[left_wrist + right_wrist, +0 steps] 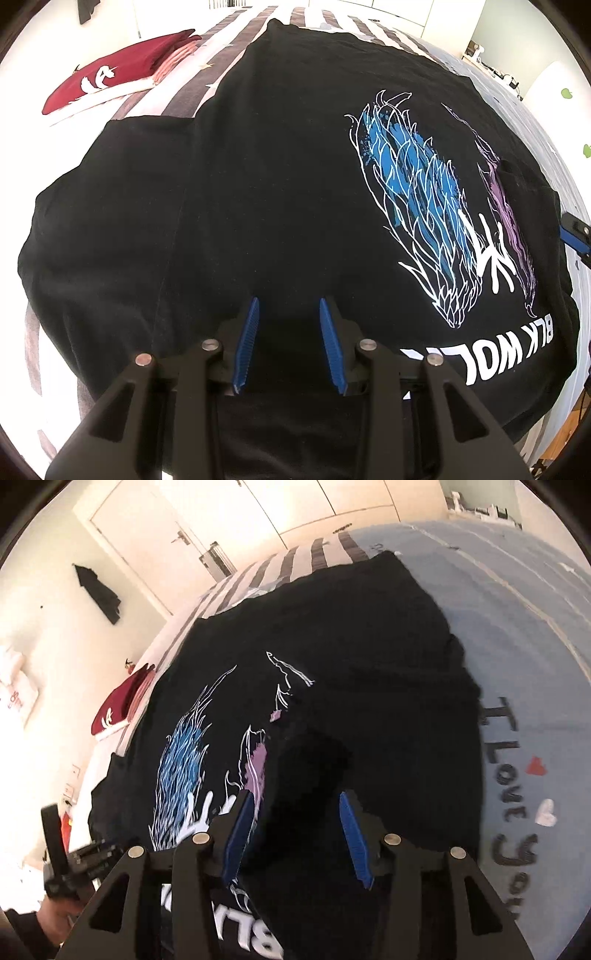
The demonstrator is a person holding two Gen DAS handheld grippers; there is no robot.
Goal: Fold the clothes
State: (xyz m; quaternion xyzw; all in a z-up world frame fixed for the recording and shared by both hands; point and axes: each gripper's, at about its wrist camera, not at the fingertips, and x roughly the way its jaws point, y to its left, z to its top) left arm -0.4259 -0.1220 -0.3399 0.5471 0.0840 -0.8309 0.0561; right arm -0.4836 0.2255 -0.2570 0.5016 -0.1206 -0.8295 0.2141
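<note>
A black T-shirt [280,177] with a blue and purple feather print and white lettering lies spread on the bed. Its right side is folded over onto the purple part of the print [354,716]. My left gripper [288,306] hovers just above the shirt's near hem, open, with nothing between its blue pads [249,339]. My right gripper [295,801] hangs over the folded-over right part of the same shirt [332,646], open and empty too. The right gripper's tip [574,236] shows at the right edge of the left wrist view. The left gripper's body [74,860], held by a hand, shows at lower left in the right wrist view.
A folded dark red garment [110,74] lies on lighter folded clothes at the bed's far left. The striped bedspread [177,99] shows around the shirt; a pale blue cover with lettering [535,664] lies to the right. White wardrobe doors [332,502] stand behind the bed.
</note>
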